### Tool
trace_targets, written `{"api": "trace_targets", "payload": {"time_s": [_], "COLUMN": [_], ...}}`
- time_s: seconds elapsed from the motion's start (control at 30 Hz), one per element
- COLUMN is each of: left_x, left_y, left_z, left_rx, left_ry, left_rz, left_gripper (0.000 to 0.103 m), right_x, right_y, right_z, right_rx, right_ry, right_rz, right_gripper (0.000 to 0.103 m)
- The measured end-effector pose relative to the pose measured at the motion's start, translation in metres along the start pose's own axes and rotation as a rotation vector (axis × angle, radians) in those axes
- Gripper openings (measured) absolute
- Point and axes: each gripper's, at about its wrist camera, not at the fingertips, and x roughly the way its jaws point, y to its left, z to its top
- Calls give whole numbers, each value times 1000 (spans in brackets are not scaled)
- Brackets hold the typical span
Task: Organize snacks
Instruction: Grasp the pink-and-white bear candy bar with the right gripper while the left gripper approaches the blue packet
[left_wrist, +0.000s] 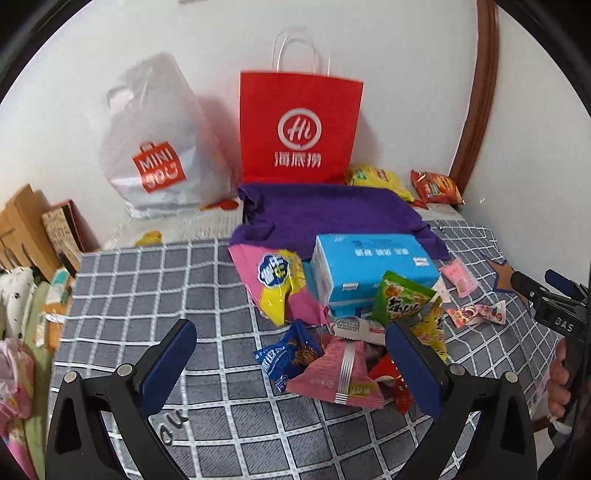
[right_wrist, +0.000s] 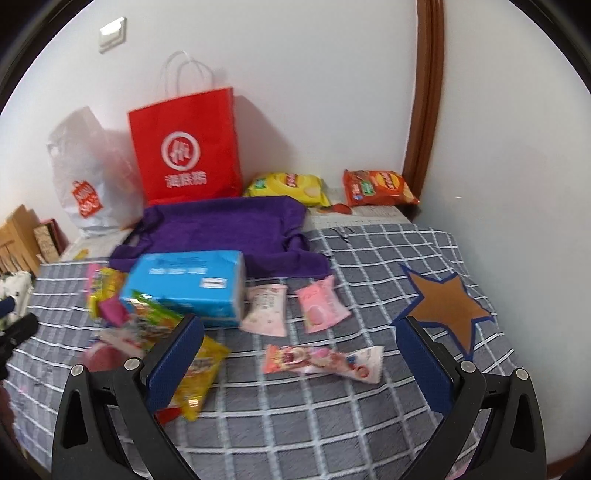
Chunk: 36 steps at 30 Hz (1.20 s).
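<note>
Left wrist view: I have the left gripper (left_wrist: 291, 354) low over the grey checked blanket (left_wrist: 147, 288), fingers (left_wrist: 173, 354) spread wide and holding nothing. Between them, at 12 o'clock, lies the snack heap: a blue packet (left_wrist: 286, 356) touching a pink triangular packet (left_wrist: 338, 373), with a red wrapper (left_wrist: 393, 384) just beside the finger at 3 o'clock. Further toward 12 sits a light blue box (left_wrist: 373, 271), a pink-and-yellow bag (left_wrist: 277, 284) leaning against its 9 o'clock side, a green packet (left_wrist: 400, 301) against its near corner. A purple cloth (left_wrist: 325, 214) lies behind the box. Against the white wall stand a red paper bag (left_wrist: 299, 127) and, at its 9 o'clock, a white plastic bag (left_wrist: 155, 140). At the 3 o'clock edge of this view I see the other tool and part of a hand (left_wrist: 559, 384) on it.

Right wrist view: the right gripper (right_wrist: 301, 360) also hangs open over the blanket, fingers (right_wrist: 424, 369) well apart, nothing pinched. Dead ahead between them lies a long pink wrapped sweet (right_wrist: 325, 362). Beyond it, two small pink pouches (right_wrist: 267, 310) (right_wrist: 321, 304) lie side by side, apart from each other. A yellow packet (right_wrist: 201, 373) lies partly behind the finger at 9 o'clock. A brown star patch (right_wrist: 447, 306) on the blanket sits at 2 o'clock. Far back near the wall, a yellow chip bag (right_wrist: 291, 188) and an orange chip bag (right_wrist: 380, 188) lie well apart from the heap. This view is motion-blurred toward 9 o'clock
</note>
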Motion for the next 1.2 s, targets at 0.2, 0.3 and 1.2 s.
{"api": "trace_targets", "payload": {"time_s": [0.2, 0.3, 1.2], "left_x": [27, 37, 54], "left_y": [8, 14, -2], "left_z": [-1, 0, -4], "left_rx": [-30, -52, -71], "left_ry": [72, 94, 166], "left_rz": [1, 0, 1], "left_gripper": [102, 102, 102], "right_x": [41, 61, 111], "right_y": [-24, -36, -40], "right_z": [-10, -18, -28], "right_rx": [-54, -66, -112], "right_ry": [53, 107, 176], "right_rz": [-69, -51, 326], "right_gripper": [100, 97, 78]}}
